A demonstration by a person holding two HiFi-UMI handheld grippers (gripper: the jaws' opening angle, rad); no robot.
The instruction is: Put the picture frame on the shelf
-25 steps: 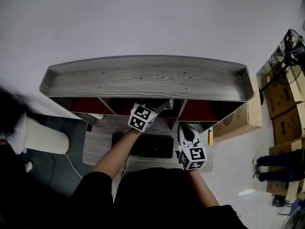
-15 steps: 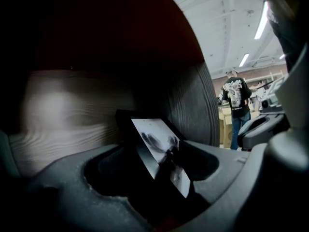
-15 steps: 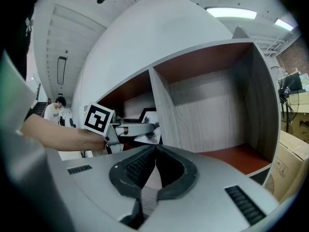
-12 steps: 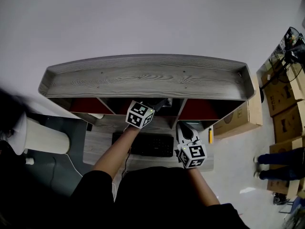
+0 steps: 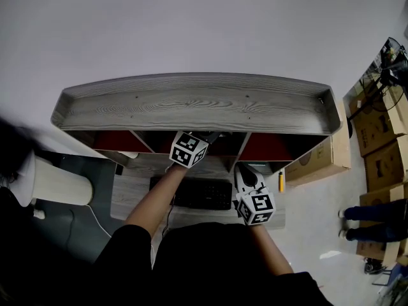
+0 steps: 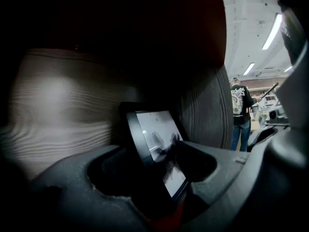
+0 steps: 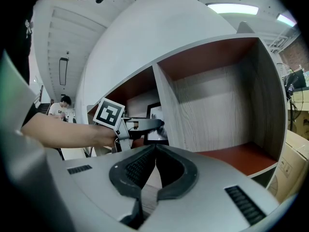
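Eyeing the picture frame: probably light and stiff, with a slick, breakable glass front. Best pinched gently by the dark rim at the side edges. Stands leaning back, right between the jaws of the left gripper, inside the shelf. Closing on it now, wide apart, no firm press to be seen. Off to that gripper's right, the right gripper, pressed together, holding nothing.

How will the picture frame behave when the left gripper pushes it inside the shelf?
The picture frame looks thin, flat and rigid, so it probably tips rather than bends. Its face reflects like glass: likely slippery and fragile. The left gripper is closing its fingers with the frame between them; a slow squeeze seems safer.
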